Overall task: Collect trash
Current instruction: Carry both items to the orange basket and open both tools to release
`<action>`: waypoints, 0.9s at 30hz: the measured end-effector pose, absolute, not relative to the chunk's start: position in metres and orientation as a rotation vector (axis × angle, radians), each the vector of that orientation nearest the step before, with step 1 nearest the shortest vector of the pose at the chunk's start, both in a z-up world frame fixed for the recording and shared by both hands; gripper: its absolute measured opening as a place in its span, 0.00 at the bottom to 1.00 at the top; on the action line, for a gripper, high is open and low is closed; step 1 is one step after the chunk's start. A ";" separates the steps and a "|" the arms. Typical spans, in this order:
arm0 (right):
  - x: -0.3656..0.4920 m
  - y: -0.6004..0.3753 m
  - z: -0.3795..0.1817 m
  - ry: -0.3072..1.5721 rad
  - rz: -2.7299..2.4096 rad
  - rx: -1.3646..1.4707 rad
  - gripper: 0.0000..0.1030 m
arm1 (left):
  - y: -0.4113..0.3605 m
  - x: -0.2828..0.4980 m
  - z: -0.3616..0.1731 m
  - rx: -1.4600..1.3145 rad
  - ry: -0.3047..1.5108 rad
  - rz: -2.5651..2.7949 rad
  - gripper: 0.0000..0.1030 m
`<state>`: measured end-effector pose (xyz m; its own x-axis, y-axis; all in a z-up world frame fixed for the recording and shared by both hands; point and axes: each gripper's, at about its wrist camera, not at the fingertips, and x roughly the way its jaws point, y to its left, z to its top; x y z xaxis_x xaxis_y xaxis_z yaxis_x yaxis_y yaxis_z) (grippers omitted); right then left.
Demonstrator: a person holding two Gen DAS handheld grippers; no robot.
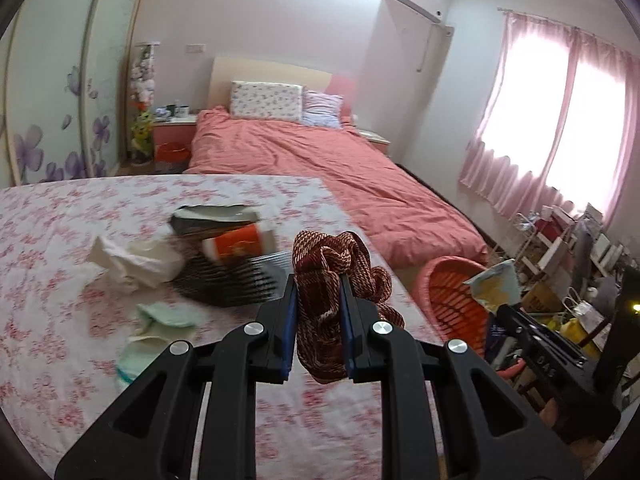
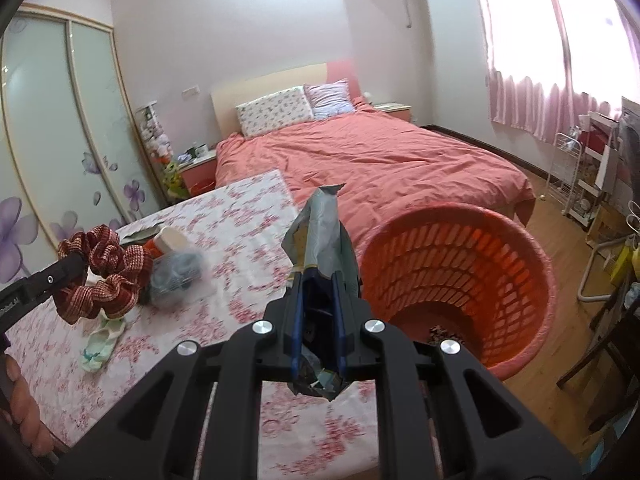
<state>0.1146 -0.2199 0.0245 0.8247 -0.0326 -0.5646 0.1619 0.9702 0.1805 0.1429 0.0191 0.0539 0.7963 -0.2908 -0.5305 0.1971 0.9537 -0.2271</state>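
My left gripper [image 1: 319, 280] is shut on a red-and-cream woven fabric band [image 1: 332, 276] and holds it above the floral-covered table [image 1: 60, 360]; the band also shows in the right wrist view [image 2: 104, 276]. My right gripper [image 2: 318, 280] is shut on a crumpled grey-blue snack wrapper [image 2: 320, 232], held near the table's right edge, beside the orange mesh trash basket [image 2: 520, 248]. The wrapper [image 1: 496, 284] and basket [image 1: 448, 300] also show in the left wrist view. On the table lie a crumpled white paper [image 1: 132, 260], an orange cup [image 1: 240, 242] and a dark wrapper [image 1: 208, 220].
A dark comb [image 1: 240, 284] and pale green socks [image 1: 160, 320] lie on the table. A bed with a pink cover [image 2: 380, 160] stands beyond. Cluttered shelves [image 1: 560, 240] and a chair [image 2: 600, 320] stand to the right on the wooden floor.
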 end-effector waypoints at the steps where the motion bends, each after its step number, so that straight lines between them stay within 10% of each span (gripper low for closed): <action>1: 0.113 -0.225 0.025 0.589 -0.114 0.233 0.13 | 0.013 0.144 0.055 -0.163 0.594 -0.277 0.18; 27: 0.113 -0.329 0.017 0.539 -0.272 0.358 0.13 | -0.124 0.171 0.039 -0.123 0.659 -0.577 0.18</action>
<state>0.1131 -0.3295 0.0174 0.8253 -0.1576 -0.5423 0.3427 0.9030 0.2592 0.1709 -0.1241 0.0394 0.6406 -0.5428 -0.5432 0.4667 0.8369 -0.2859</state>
